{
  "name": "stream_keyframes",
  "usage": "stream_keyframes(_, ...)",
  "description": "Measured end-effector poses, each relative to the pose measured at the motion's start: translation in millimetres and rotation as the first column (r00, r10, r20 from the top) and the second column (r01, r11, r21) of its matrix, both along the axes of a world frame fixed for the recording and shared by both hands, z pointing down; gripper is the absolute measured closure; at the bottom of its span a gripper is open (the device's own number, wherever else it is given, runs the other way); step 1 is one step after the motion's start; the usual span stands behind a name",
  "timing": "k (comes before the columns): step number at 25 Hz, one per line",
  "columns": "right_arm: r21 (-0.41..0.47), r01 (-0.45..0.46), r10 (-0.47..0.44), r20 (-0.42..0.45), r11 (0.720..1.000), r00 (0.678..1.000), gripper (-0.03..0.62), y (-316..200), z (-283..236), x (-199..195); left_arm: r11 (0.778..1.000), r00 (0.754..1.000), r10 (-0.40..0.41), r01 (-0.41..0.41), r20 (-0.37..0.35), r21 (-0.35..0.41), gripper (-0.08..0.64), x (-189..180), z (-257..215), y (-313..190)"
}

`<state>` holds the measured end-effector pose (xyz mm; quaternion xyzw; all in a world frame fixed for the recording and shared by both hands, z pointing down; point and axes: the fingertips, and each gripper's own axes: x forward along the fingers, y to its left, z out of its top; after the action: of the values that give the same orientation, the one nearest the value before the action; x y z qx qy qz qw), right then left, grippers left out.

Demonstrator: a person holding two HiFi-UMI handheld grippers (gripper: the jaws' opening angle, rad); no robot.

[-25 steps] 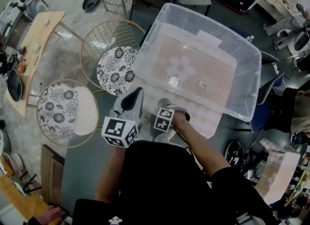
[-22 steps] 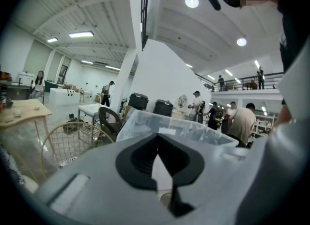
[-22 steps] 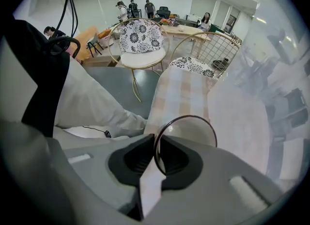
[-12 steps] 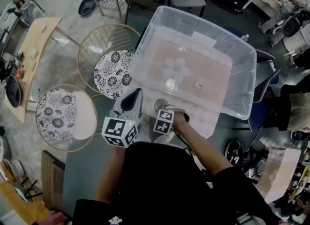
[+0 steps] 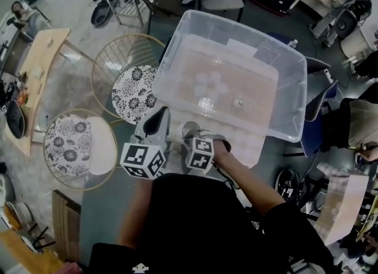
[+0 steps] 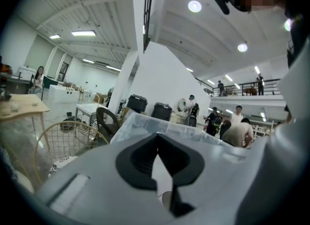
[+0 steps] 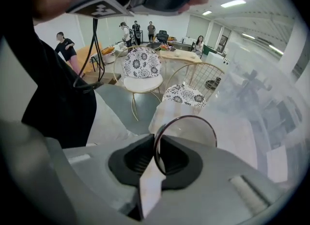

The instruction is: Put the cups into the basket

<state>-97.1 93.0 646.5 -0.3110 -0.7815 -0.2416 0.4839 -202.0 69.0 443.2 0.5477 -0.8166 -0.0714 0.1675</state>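
Since a second ago my right gripper (image 7: 155, 158) has come up toward the head camera, bringing the cup (image 7: 186, 132) with it, while my left gripper (image 6: 156, 139) has barely shifted beside it. The right jaws stand narrow and are pinched on the cup's wall at the rim, one jaw inside and one outside, so the cup hangs off to one side of them. The left jaws are together with nothing between them. In the head view the cup sits just on the near side of the basket (image 5: 292, 95), by its near wall and toward the left, not yet over the opening. What look like several clear cups (image 5: 208, 82) already lie on the basket's floor. I judge this cup to be very light, thin-walled and see-through, stiff enough to keep its round mouth but likely to flex or crack if I squeeze harder. It also looks smooth, so a one-sided rim pinch could let it swing or slip. The rim wall is the sensible place to hold, with the jaws set a little deeper below the lip.
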Motion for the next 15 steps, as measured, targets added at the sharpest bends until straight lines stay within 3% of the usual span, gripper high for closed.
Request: stream_keyframes(15, -0.188, -0.055, 0.089, 0.179, 0.981, 0.98, 0.552, 9.7, -120.5, -2.6, 0.999, 0.999, 0.032, -0.032, 0.006, 0.006, 0.554, 4.7, -7.7, -6.6)
